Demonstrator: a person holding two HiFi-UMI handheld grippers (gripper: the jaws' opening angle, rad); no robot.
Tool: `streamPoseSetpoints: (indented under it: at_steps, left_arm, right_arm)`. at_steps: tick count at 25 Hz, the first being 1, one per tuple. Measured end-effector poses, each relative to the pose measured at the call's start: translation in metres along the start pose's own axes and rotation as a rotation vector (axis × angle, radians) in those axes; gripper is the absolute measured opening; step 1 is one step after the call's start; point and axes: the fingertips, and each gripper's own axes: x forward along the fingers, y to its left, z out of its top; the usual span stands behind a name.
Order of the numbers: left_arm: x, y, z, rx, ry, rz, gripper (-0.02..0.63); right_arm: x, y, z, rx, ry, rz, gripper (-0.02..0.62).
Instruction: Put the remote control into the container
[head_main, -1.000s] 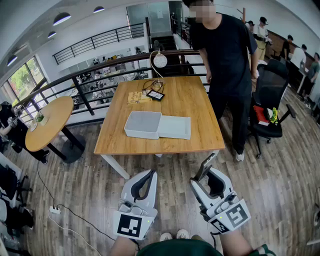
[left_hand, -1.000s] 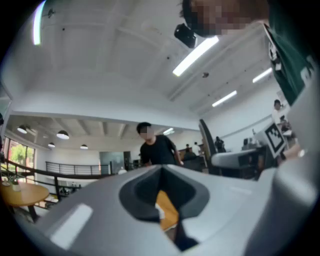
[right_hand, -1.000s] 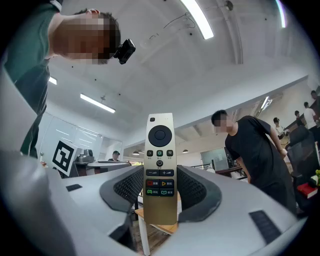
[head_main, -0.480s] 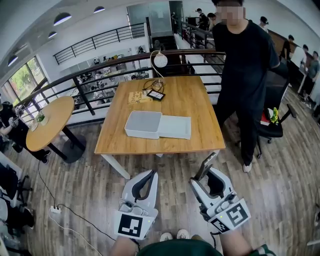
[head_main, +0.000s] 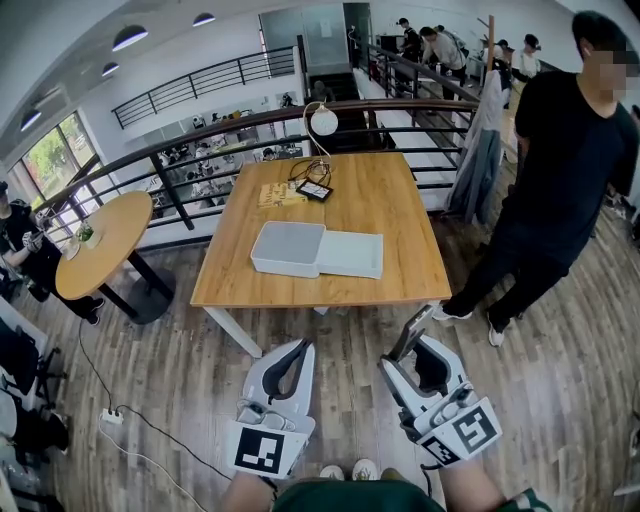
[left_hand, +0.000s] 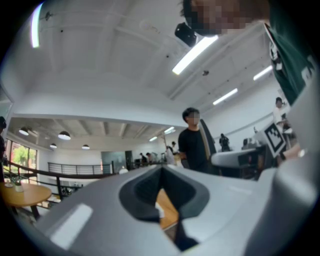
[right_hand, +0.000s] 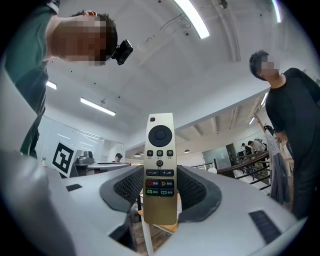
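Bystander (head_main: 565, 160) is drifting right, probably freeing the path to the container (head_main: 287, 267). Right gripper (right_hand: 160, 186) is clamping the remote control (right_hand: 160, 165); left gripper (left_hand: 161, 169) is sitting shut, empty.

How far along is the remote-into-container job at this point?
Done: the remote control is picked up, clamped upright in the right tool. In hand: the person holds it well short of the wooden table. Left: reach the open grey container on that table and set the remote control inside. The left tool is shut and empty.
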Motion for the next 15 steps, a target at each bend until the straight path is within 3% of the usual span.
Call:
streamPoseSetpoints:
  at_steps: [15]
  left_arm:
    - [-0.011,-0.034,0.013,0.025,-0.023,-0.006,0.0]
  right_arm:
    - [-0.054,0.001,0.006,0.007,-0.021,-0.023,0.216]
